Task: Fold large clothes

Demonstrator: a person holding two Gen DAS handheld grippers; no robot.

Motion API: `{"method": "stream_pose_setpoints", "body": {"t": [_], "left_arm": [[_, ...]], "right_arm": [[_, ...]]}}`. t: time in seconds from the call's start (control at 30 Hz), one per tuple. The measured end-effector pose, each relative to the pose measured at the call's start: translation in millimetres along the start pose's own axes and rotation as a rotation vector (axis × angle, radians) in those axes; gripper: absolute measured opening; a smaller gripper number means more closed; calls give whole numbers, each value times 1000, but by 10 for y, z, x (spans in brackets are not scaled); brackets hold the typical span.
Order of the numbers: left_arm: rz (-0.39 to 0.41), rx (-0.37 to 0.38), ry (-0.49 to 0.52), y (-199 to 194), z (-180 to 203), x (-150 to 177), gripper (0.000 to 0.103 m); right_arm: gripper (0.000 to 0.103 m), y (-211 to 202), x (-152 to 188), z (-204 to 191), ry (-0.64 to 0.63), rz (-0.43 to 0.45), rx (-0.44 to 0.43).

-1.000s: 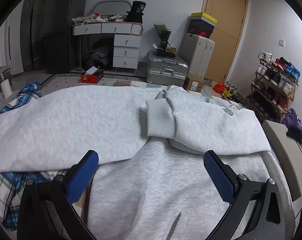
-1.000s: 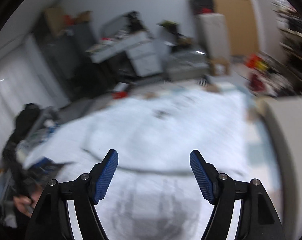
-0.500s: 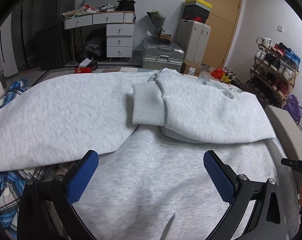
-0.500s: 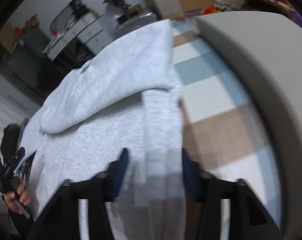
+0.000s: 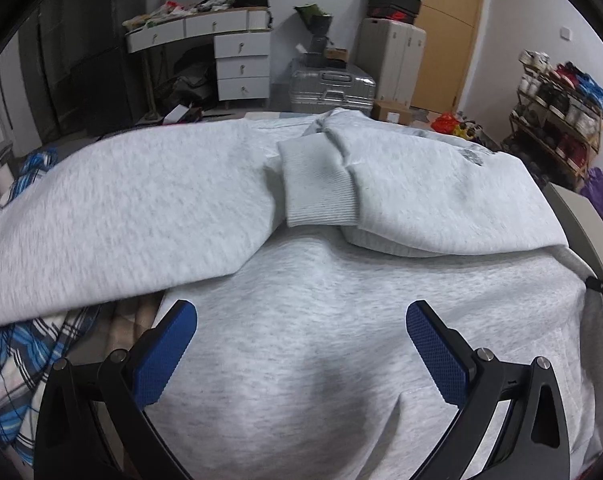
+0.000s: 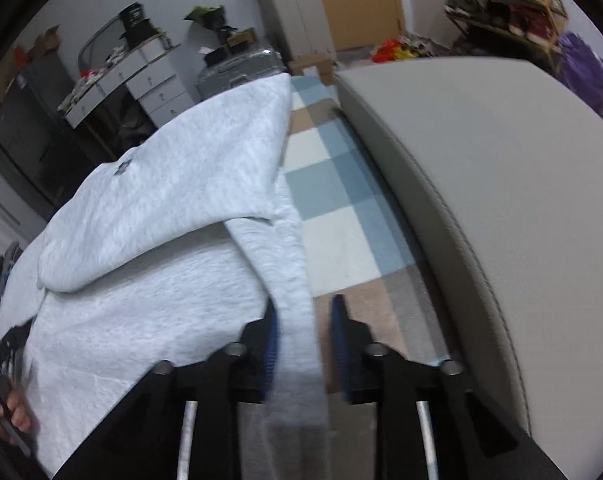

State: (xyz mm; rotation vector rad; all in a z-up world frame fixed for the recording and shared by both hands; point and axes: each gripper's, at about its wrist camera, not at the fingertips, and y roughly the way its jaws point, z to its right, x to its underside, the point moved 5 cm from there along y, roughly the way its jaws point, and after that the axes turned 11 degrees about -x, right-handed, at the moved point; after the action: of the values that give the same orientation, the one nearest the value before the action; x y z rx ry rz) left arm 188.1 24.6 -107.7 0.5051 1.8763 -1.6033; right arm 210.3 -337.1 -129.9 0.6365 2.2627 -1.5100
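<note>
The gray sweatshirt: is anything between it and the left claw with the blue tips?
Nothing visible is in the way. The left gripper hangs open right over the sweatshirt, with only bare cloth between its fingers. The right gripper has the sweatshirt's edge between its fingers.

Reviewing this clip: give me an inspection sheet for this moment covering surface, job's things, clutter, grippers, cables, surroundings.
Surface: checkered bedding, beside a grey padded edge.
Job's things: grey sweatshirt spread out, both sleeves folded across it, ribbed cuff on top.
Clutter: blue plaid cloth beside and partly under the sweatshirt.
Grippers: left gripper open above the sweatshirt body; right gripper shut on the sweatshirt's side edge.
Cables: nothing seen.
Surroundings: white drawer desk, silver suitcase, wooden door, shoe rack.
</note>
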Motion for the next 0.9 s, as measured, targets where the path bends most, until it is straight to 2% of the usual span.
{"method": "stream_pose_setpoints", "body": {"t": [0.07,0.17,0.2,0.37,0.4,0.43,0.47,0.5,0.57,0.6,0.63,0.67,0.73,0.77,0.8,0.87,0.9], "left_arm": [[18,-8,30,-50,3,2,102],[38,-18,46,-120,-46,55,102],[38,-16,38,-137,-84,83,102],[31,9,0,-88,-126,79,102],[35,14,-1,-74,-106,56,102],[37,18,-2,-60,-88,35,102],[36,20,-3,-58,-71,13,102],[34,23,-5,-44,-63,-15,102],[35,27,-7,-35,-50,-72,102],[39,26,-2,-38,-43,-104,102],[47,29,4,-46,-39,-124,102],[55,32,7,-47,-38,-150,102],[63,30,9,-25,-19,-214,102],[66,31,8,-19,-15,-214,102],[63,30,2,9,-4,-242,102],[51,43,-16,66,-1,-262,102],[41,56,-26,108,4,-287,102]], "right_arm": [[41,-63,79,44,35,-25,-10],[44,-198,311,-98,11,-48,-115],[48,-249,397,-123,8,-51,-126],[50,-372,765,-154,14,-65,-97],[45,-357,823,-161,9,-70,-87],[17,-328,862,-175,-9,-75,-61],[3,-309,886,-181,-26,-80,-38],[4,-350,887,-206,-45,-58,-40],[3,-650,777,-223,-54,103,-91],[4,-724,729,-173,-30,131,-99],[5,-723,684,-84,6,123,-94],[8,-676,655,9,33,106,-45],[21,-573,642,75,30,63,96],[21,-565,632,56,19,68,130],[21,-591,614,17,17,88,111],[39,-675,574,-78,27,137,44],[52,-720,550,-137,24,165,17]]}}
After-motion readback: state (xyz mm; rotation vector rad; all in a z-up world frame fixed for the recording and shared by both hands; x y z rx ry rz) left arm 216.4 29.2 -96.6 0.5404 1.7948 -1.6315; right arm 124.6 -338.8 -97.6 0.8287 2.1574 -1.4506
